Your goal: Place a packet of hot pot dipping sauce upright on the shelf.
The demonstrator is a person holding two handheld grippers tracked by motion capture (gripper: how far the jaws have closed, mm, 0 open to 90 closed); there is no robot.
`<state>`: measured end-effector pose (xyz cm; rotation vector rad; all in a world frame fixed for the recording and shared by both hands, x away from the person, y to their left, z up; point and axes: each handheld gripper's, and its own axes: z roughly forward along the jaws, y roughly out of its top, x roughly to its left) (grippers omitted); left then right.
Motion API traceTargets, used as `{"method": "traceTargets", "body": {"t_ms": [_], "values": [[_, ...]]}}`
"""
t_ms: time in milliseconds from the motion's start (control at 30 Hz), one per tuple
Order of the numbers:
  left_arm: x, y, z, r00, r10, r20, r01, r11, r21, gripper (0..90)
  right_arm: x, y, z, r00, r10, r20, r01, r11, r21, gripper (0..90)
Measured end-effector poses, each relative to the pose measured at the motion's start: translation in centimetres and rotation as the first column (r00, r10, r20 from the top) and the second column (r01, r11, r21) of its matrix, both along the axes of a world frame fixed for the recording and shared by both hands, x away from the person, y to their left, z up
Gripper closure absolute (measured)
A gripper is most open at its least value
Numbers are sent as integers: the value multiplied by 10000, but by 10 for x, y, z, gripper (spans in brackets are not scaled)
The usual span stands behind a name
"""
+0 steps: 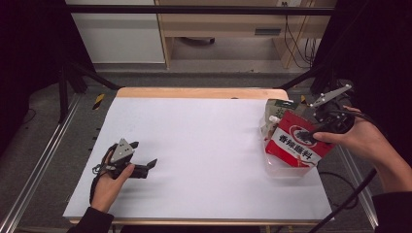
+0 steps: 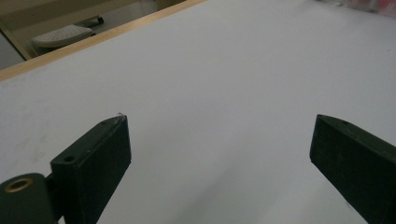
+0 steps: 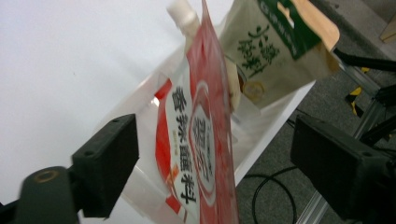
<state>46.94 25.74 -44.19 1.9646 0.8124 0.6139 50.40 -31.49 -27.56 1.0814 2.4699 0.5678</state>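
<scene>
At the table's right edge a red sauce pouch with white lettering stands in a clear plastic bin. Behind it are a beige pouch with a green top and a white screw cap. My right gripper is at the red pouch's upper right corner. In the right gripper view it is open, and the red pouch stands edge-on between the jaws, touching neither. The beige pouch and the cap lie beyond. My left gripper rests open and empty at the near left, over bare white tabletop.
A white sheet covers the table, with a wooden strip along the far edge. Aluminium rails run down both sides. Black cables trail off the right edge below the bin. A wooden desk stands beyond.
</scene>
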Motion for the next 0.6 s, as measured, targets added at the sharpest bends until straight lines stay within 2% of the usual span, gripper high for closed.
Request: {"method": "traceTargets", "body": {"t_ms": [133, 267, 533, 600], "values": [[0, 1, 0, 10000, 6, 1, -6, 10000, -41, 51, 6, 14, 11, 9994, 149, 298, -149, 9999, 14, 136], [0, 1, 0, 10000, 0, 7, 0, 10000, -45, 51, 9, 29, 22, 9963, 293, 807, -313, 9992, 232, 129], [0, 1, 0, 10000, 3, 1, -3, 10000, -30, 51, 9, 58, 32, 9895, 467, 1370, -517, 9981, 334, 125], [0, 1, 0, 10000, 8, -5, -8, 10000, -29, 51, 9, 64, 34, 9856, 418, 1641, -467, 9986, 262, 132]]}}
